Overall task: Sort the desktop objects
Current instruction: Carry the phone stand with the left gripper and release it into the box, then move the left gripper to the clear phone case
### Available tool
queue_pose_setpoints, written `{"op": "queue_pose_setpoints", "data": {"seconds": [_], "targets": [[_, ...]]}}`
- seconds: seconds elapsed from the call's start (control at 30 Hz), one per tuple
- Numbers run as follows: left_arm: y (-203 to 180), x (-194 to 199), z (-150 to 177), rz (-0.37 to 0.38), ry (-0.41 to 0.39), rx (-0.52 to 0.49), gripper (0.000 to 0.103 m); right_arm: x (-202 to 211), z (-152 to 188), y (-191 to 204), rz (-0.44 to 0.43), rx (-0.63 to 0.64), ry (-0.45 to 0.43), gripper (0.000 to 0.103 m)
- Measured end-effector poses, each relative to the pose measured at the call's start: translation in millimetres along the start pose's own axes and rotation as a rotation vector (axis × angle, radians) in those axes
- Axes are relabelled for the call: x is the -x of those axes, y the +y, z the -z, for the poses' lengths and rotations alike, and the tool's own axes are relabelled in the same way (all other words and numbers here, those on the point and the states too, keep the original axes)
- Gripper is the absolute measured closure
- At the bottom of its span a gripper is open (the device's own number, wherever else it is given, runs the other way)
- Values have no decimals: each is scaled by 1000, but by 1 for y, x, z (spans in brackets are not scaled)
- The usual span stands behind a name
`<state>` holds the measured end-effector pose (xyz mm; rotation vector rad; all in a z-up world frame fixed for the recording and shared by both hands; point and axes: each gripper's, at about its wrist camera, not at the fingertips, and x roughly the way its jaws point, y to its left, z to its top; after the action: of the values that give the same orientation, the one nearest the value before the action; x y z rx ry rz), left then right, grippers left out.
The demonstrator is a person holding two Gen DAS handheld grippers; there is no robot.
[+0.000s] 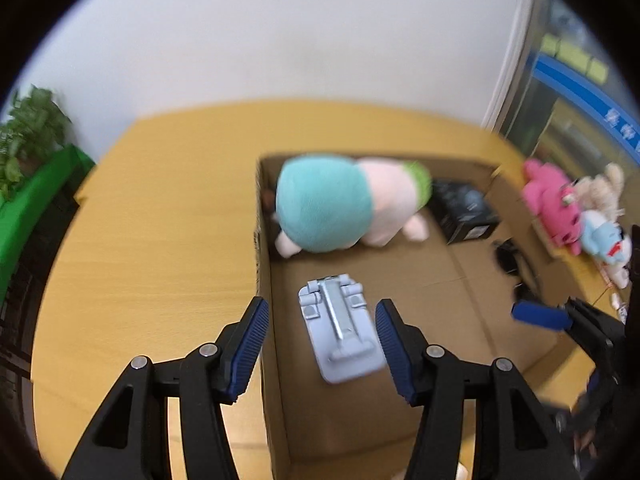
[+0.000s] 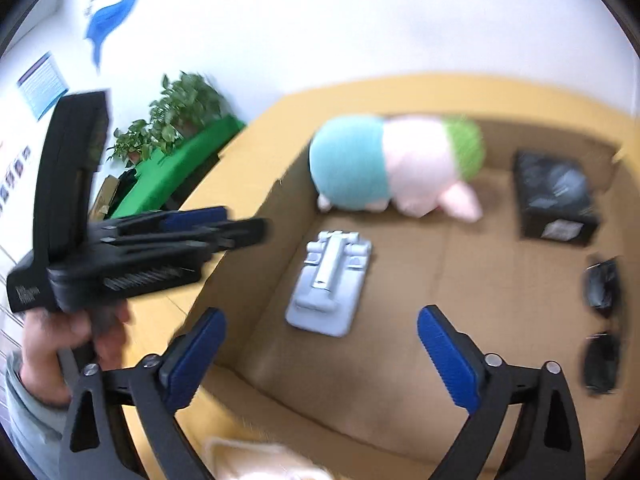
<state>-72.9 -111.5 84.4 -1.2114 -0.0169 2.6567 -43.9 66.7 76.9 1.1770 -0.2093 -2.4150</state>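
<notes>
The left gripper [image 1: 322, 340] hangs over the cardboard box [image 1: 472, 312] with its jaws spread wide, gripping nothing — the pale blue phone stand [image 1: 340, 328] lies flat on the box floor directly between and below its fingers. At 12 o'clock from the stand rests a plush doll [image 1: 340, 204]; a black box [image 1: 464, 208] sits at 2 o'clock. The right gripper [image 2: 320, 360] is likewise wide open and empty, the stand [image 2: 330, 280] ahead of it, sunglasses [image 2: 602, 320] at 3 o'clock.
</notes>
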Motion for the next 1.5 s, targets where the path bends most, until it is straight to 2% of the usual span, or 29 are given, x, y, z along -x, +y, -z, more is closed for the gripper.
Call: {"op": "queue_pose_setpoints", "data": {"seconds": [0.07,0.13,0.2,0.27,0.33,0.47,0.57,0.7,0.73,0.8,1.0,1.1,1.33,1.5], "targets": [[-5,28,14,11,-55,4,39,20,8,2,58,66,-48,2],[-10,50,31,-9,-95,13,37,37,20,4,100,108,-87,2],[-18,63,48,-25,-124,5,34,45,32,-2,88,97,-100,2],[-27,64,60,-21,-124,8,34,51,42,-9,102,91,-113,2],[-39,56,73,5,-109,8,34,58,59,-13,152,94,-103,2],[-51,42,89,11,-94,8,34,67,80,-27,159,81,-109,2],[-52,22,88,-1,-91,14,34,68,83,-37,181,91,-147,2],[-41,-14,88,-14,12,80,35,57,78,-65,231,31,-139,2],[-40,-16,90,-15,5,82,35,54,78,-71,241,17,-128,3],[-42,-15,94,-24,6,72,35,50,84,-81,226,-21,-90,4],[-46,-11,102,-43,48,58,35,58,105,-78,214,-13,-107,5],[-44,-9,103,-26,56,57,35,62,110,-78,207,-11,-100,4],[-44,-4,108,-33,56,18,35,68,109,-77,205,-14,-84,4],[-39,-2,105,-16,52,31,34,69,107,-78,198,-19,-60,4]]}}
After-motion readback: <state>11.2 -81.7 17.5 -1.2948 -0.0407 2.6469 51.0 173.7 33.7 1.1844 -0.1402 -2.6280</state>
